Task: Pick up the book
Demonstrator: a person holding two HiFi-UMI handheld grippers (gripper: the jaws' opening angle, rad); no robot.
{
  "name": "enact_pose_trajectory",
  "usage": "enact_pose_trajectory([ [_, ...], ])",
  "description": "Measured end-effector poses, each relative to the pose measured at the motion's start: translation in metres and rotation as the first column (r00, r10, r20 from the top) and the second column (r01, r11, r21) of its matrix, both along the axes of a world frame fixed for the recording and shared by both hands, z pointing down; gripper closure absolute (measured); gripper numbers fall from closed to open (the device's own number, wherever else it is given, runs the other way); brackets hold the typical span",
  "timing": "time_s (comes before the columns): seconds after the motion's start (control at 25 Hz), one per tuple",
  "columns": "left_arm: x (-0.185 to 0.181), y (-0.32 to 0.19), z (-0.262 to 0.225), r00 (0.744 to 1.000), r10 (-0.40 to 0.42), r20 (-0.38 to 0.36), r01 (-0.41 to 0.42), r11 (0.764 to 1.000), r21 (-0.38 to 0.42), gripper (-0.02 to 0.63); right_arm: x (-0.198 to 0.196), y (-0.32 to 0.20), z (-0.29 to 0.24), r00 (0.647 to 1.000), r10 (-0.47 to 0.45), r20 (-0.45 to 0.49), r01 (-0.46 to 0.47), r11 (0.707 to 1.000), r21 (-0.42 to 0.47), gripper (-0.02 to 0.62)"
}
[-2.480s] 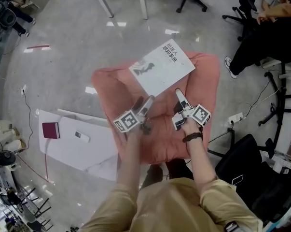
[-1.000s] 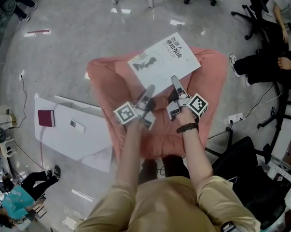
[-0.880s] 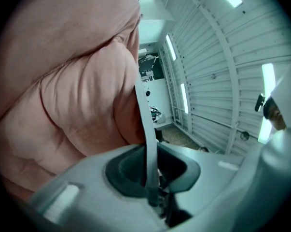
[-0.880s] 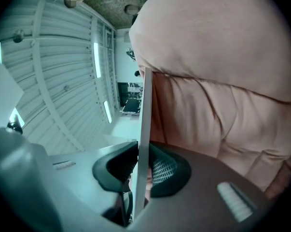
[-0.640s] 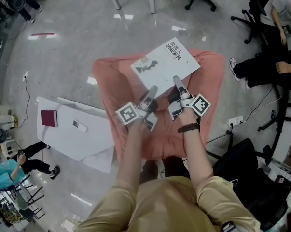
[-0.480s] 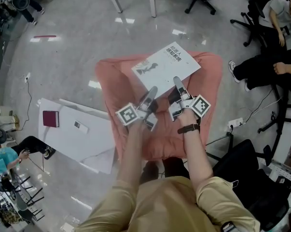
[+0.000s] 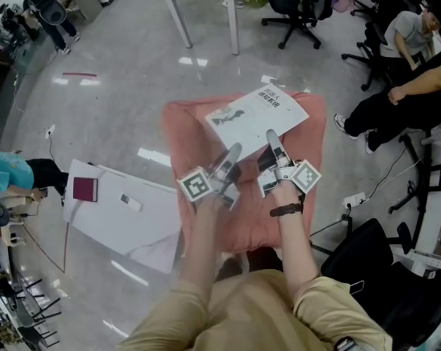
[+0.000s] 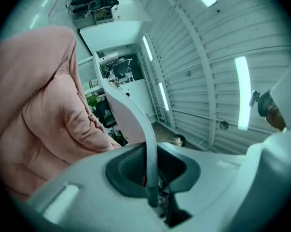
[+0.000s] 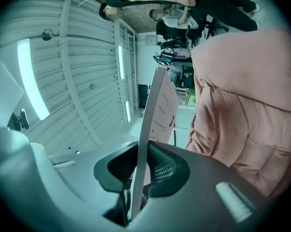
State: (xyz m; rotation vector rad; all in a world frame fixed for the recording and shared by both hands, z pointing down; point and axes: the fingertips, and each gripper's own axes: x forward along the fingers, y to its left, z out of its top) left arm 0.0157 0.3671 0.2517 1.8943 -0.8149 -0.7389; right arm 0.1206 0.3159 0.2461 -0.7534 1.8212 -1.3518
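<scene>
I am pinching the book (image 7: 258, 110) with both grippers. The left gripper (image 7: 232, 152) is pressing its jaws together on the book's thin white near edge, which is running straight out ahead between them. The right gripper (image 7: 271, 137), just beside it, is clamping the same edge, with the printed cover standing ahead of its jaws. The book is stretching away from both sets of fingertips over the pink cushion (image 7: 187, 134), which is bulging at each gripper's outer side. A seated person (image 7: 396, 97) is sitting well beyond the right gripper.
</scene>
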Motion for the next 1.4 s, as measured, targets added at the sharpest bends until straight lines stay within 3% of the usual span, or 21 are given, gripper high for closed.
enact_pose_trajectory([
  [0.32, -0.003, 0.074, -0.067, 0.998, 0.055, -0.011, -0.054, 0.997, 0.054, 0.558, 0.0, 0.081, -0.071, 0.998, 0.048, -0.046, -0.043, 0.995, 0.095, 0.534],
  [0.72, -0.009, 0.185, -0.131, 0.992, 0.122, -0.041, -0.117, 0.987, 0.114, 0.558, -0.006, 0.197, -0.132, 0.997, 0.068, -0.039, -0.061, 0.986, 0.158, 0.534],
  [1.04, -0.015, 0.252, -0.139, 0.985, 0.159, -0.07, -0.151, 0.983, 0.103, 0.558, -0.011, 0.265, -0.136, 0.997, 0.053, -0.049, -0.043, 0.981, 0.19, 0.528],
  [1.2, -0.019, 0.271, -0.134, 0.98, 0.166, -0.112, -0.157, 0.984, 0.089, 0.559, -0.016, 0.284, -0.133, 0.995, 0.054, -0.078, -0.04, 0.984, 0.174, 0.528],
  [1.4, -0.017, 0.284, -0.129, 0.979, 0.176, -0.106, -0.168, 0.982, 0.084, 0.558, -0.014, 0.298, -0.127, 0.994, 0.065, -0.089, -0.048, 0.983, 0.177, 0.526],
])
